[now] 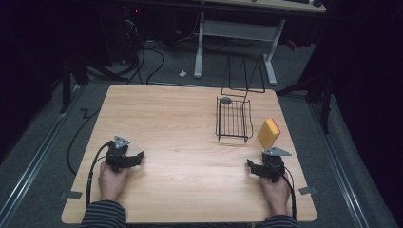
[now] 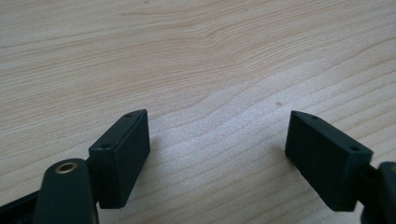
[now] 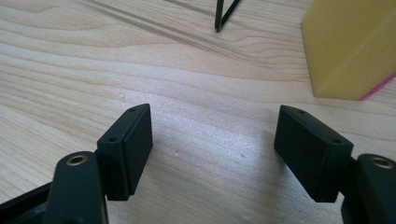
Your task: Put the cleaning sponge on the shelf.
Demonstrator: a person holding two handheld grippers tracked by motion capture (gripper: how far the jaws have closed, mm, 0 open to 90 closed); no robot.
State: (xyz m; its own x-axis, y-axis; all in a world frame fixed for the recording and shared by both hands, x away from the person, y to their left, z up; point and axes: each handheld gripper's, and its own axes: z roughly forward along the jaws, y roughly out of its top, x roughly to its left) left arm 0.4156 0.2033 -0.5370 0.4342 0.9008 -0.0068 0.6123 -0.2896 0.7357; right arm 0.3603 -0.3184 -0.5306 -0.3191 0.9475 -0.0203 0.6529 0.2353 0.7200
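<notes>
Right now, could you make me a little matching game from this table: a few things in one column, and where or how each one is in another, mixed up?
Things:
1. sponge
2. wire basket
3. left gripper
4. small grey object

Places or states:
A. lying in the basket's far corner
B. standing on edge, just ahead of the right gripper
C. open and holding nothing, near the table's left front
D. black, sitting right of the table's middle, left of the sponge

Pairs: 1-B, 2-D, 3-C, 4-A
</notes>
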